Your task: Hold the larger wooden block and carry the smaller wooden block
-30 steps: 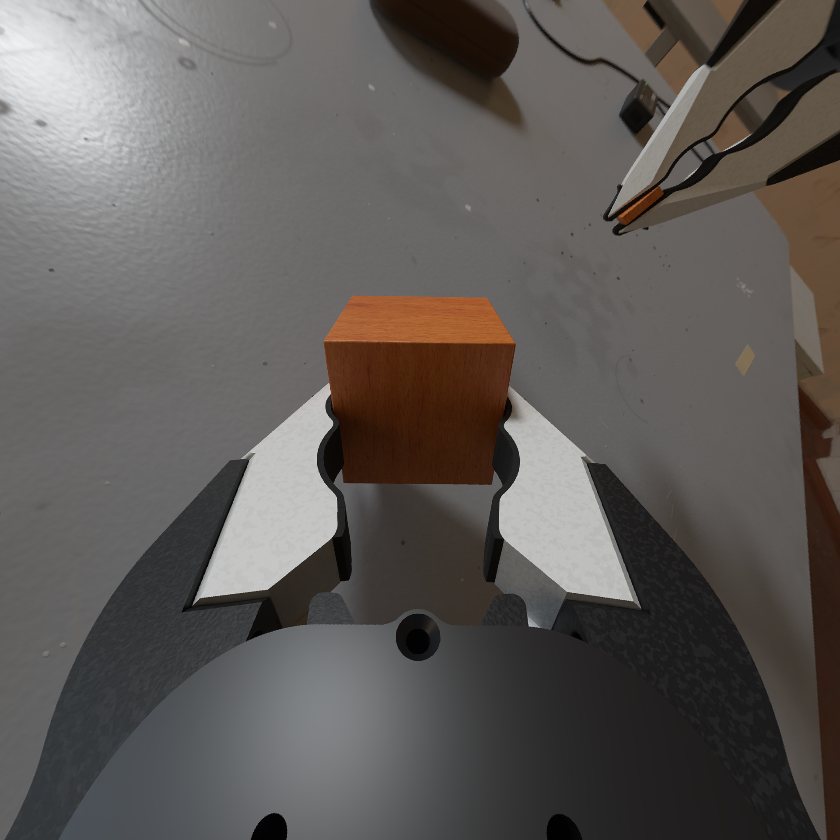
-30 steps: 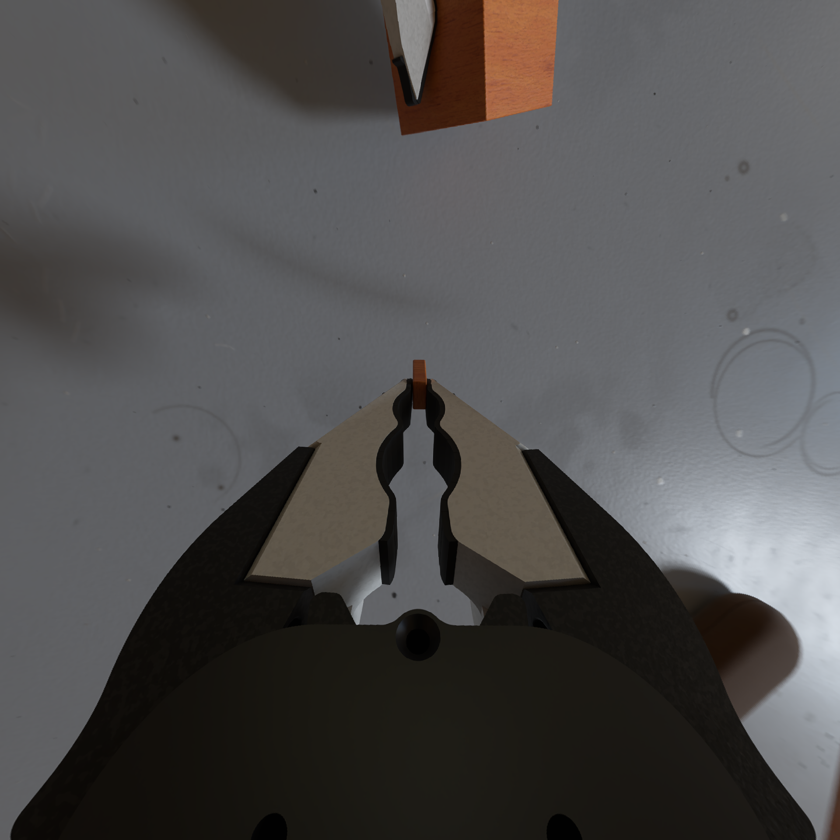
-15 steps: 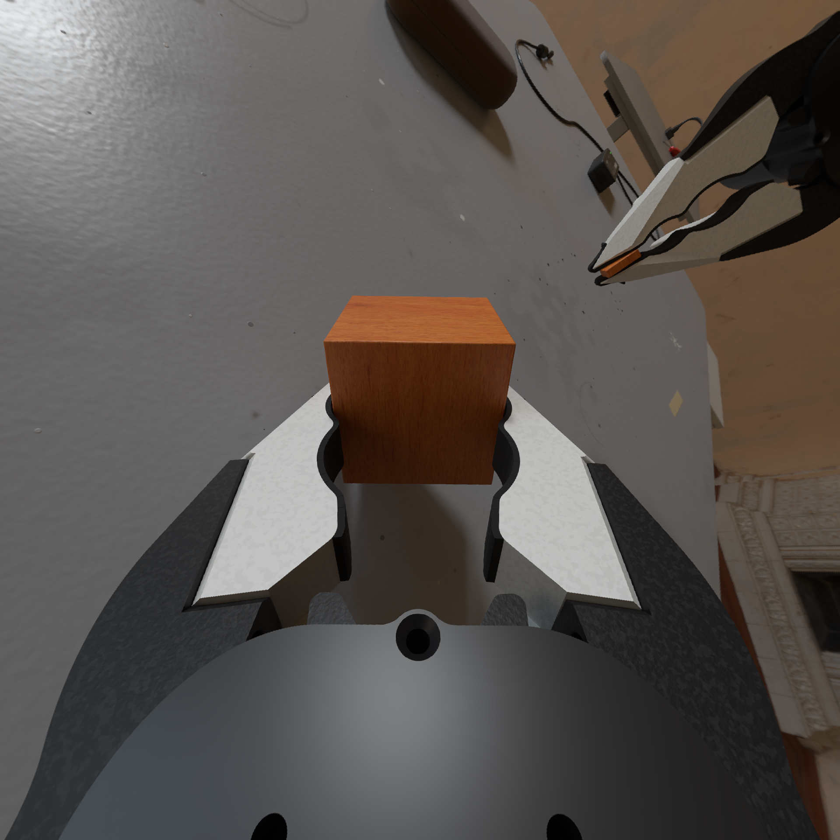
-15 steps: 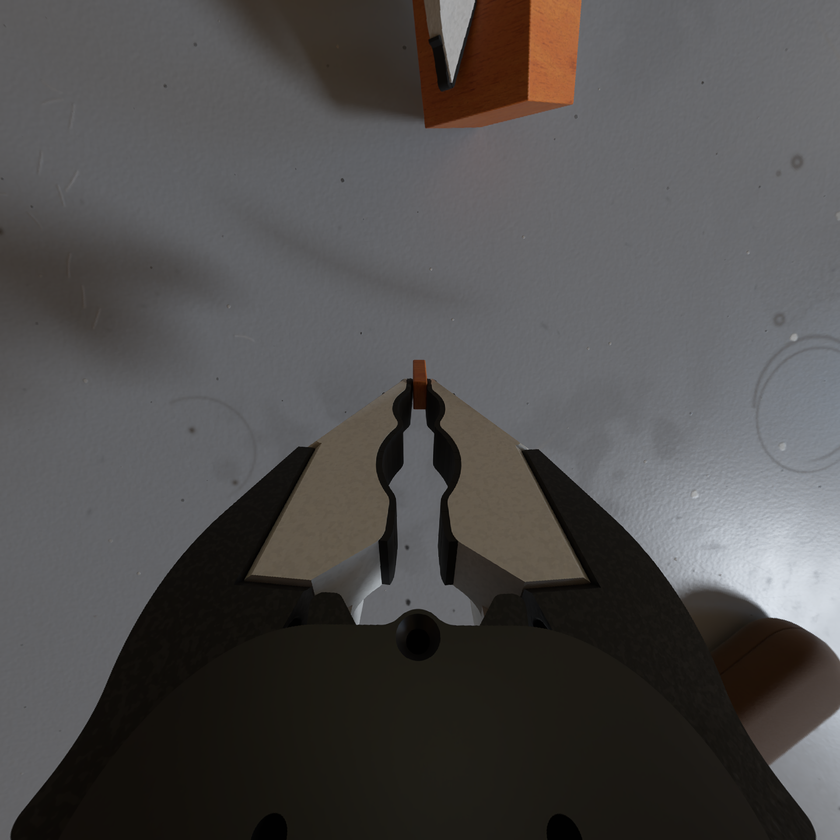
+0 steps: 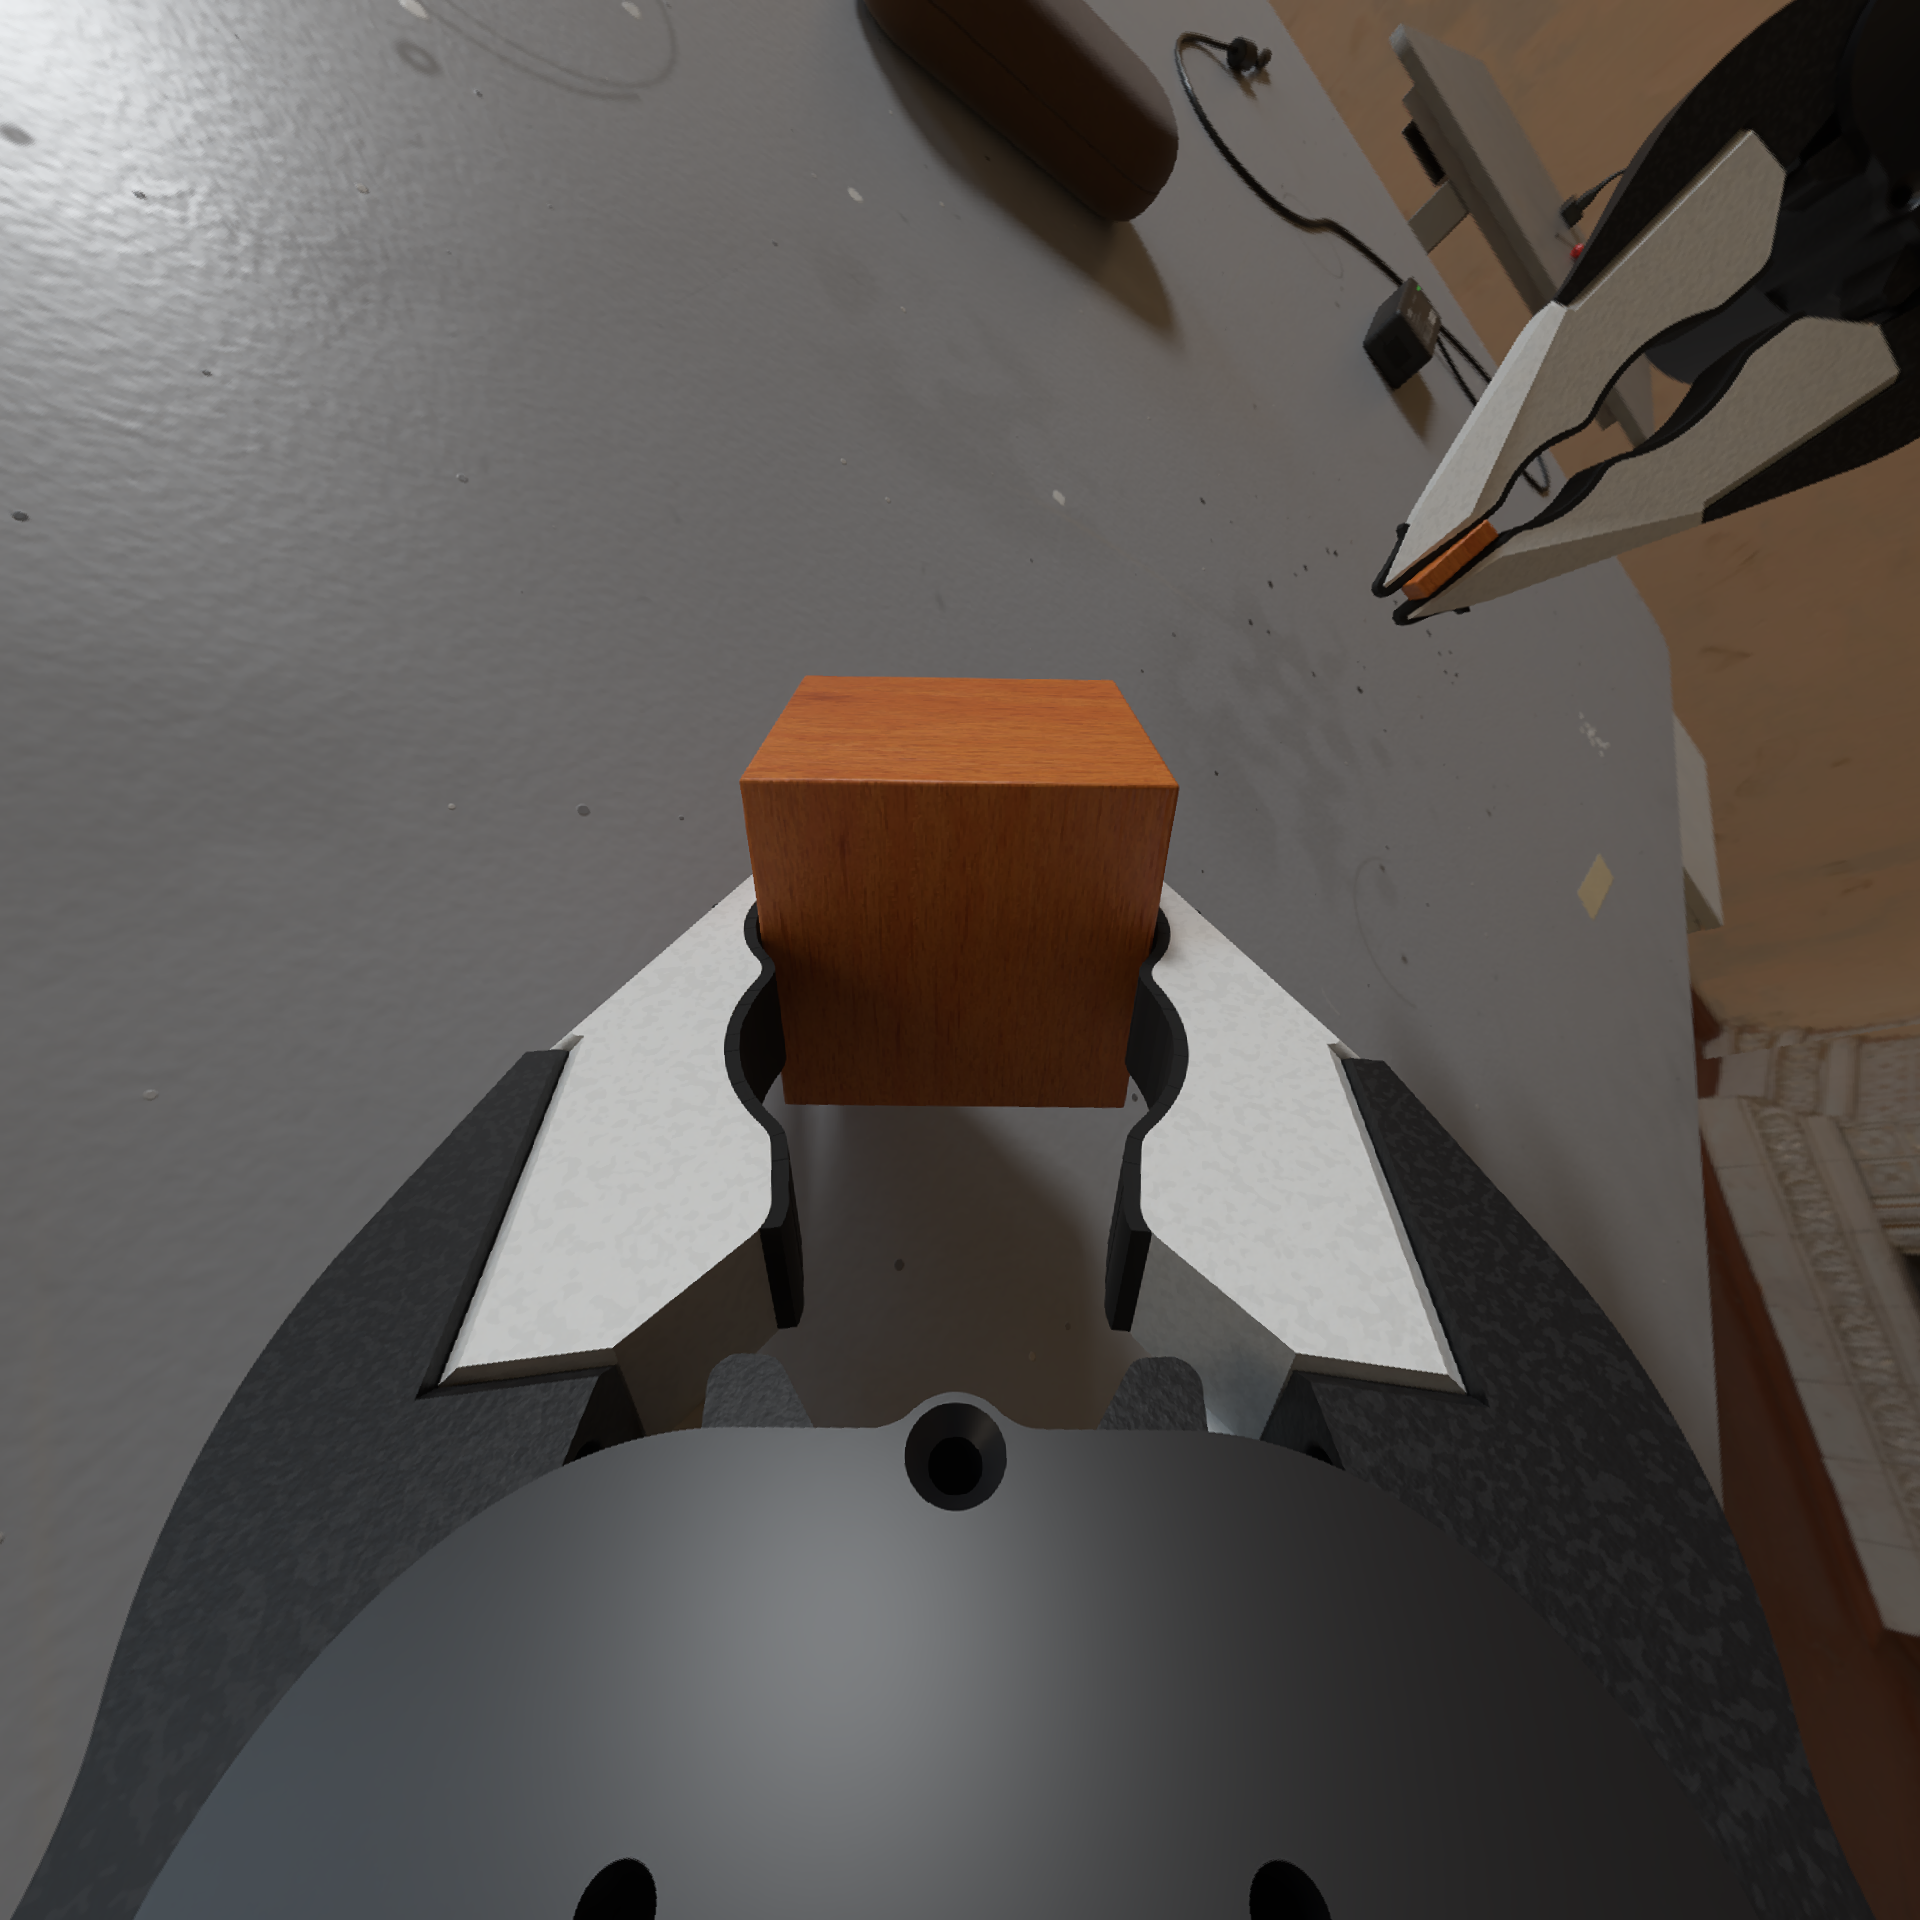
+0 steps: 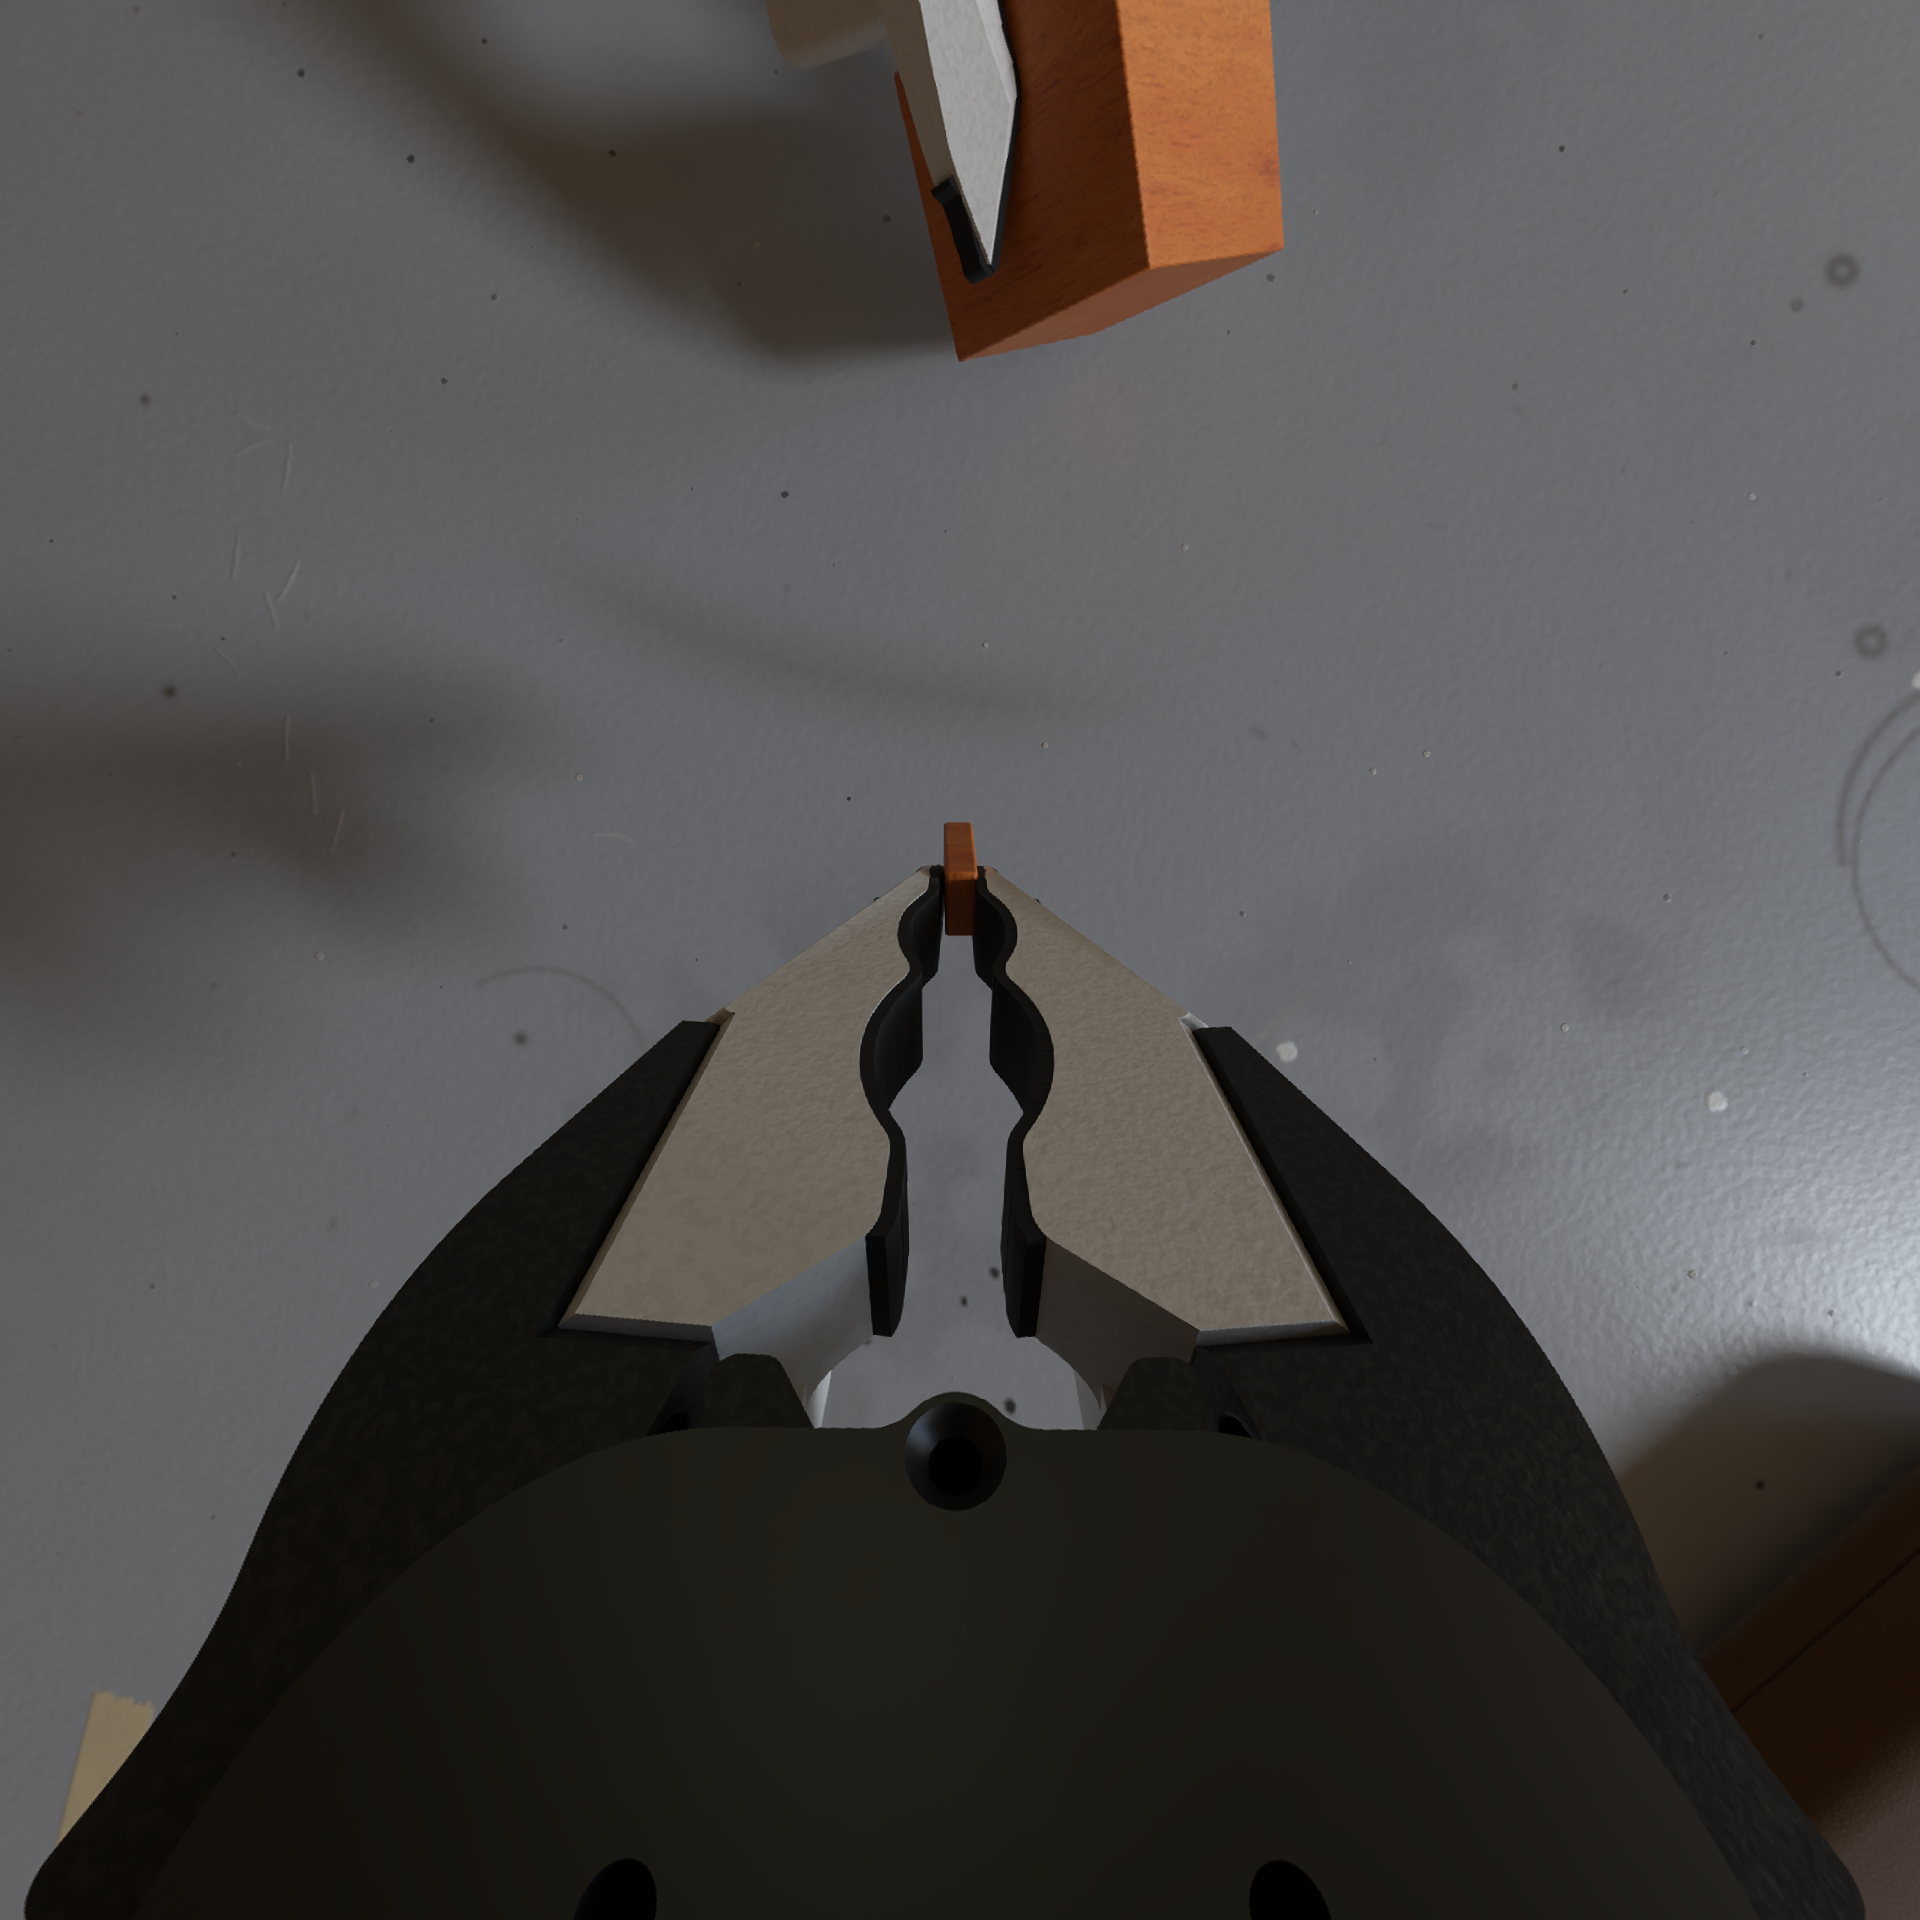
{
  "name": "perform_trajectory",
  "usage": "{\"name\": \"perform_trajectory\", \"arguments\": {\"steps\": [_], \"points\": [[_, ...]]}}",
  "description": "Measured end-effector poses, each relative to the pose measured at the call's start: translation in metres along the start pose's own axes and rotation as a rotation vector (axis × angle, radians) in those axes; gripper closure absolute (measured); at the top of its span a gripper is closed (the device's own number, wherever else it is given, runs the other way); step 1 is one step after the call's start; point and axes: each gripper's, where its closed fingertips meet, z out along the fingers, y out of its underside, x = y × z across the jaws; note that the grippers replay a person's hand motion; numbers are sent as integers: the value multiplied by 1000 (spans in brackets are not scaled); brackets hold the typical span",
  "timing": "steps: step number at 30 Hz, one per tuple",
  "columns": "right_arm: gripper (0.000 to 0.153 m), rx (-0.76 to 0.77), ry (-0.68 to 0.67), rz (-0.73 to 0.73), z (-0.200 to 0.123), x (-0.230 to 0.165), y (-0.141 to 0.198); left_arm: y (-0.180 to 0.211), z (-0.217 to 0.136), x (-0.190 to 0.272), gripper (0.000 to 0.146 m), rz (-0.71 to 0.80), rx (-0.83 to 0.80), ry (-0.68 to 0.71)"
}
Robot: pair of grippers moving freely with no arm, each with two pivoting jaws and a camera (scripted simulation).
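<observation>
the left gripper [image 5: 958, 935] has its jaws spread wide and clamped on both sides of the larger wooden block [image 5: 956, 914], which hangs above the grey table [image 5: 416, 520]. up and to the right of that block, well apart from it, the right gripper [image 5: 1418, 592] has its jaws nearly together, pinching the thin smaller wooden block [image 6: 958, 883] at the very tips. beyond the larger block, a dark brown case [image 5: 1023, 94] and a black cable [image 5: 1278, 197] lie on the table.

lg block [image 5: 956, 935] orange-brown woodgrain | sm block [image 6: 958, 878] orange | table [image 5: 416, 520] grey
</observation>
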Motion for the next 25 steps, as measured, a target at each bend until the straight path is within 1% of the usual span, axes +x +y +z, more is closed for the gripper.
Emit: {"name": "perform_trajectory", "arguments": {"steps": [4, 6, 9, 11, 14, 16, 20, 23, 25], "points": [[148, 40, -4, 18, -1, -2, 2, 2, 2, -1, 80, -25, 17, 20], [148, 86, -8, 43, -2, -3, 0, 3, 1, -2, 80, -51, 17, 30], [148, 90, 22, 30, -3, -2, -1, 3, 1, -1, 80, -32, 9, 14], [148, 100, 19, 46, -9, 0, -4, 3, 1, -2, 80, -22, -1, 7], [148, 140, 42, 85, -25, 12, -15, 3, 2, -1, 80, -17, -9, 10], [148, 163, 83, 101, -38, 25, -26, 3, 3, 0, 80, -6, -17, 12], [148, 153, 155, 127, -58, 54, -49, 0, 4, 0, 80, 27, -41, 6], [148, 144, 252, 159, -70, 91, -64, 0, 4, 1, 80, 60, -62, -3], [148, 108, 309, 171, -72, 114, -69, 0, 5, 2, 80, 74, -68, -5]]}}
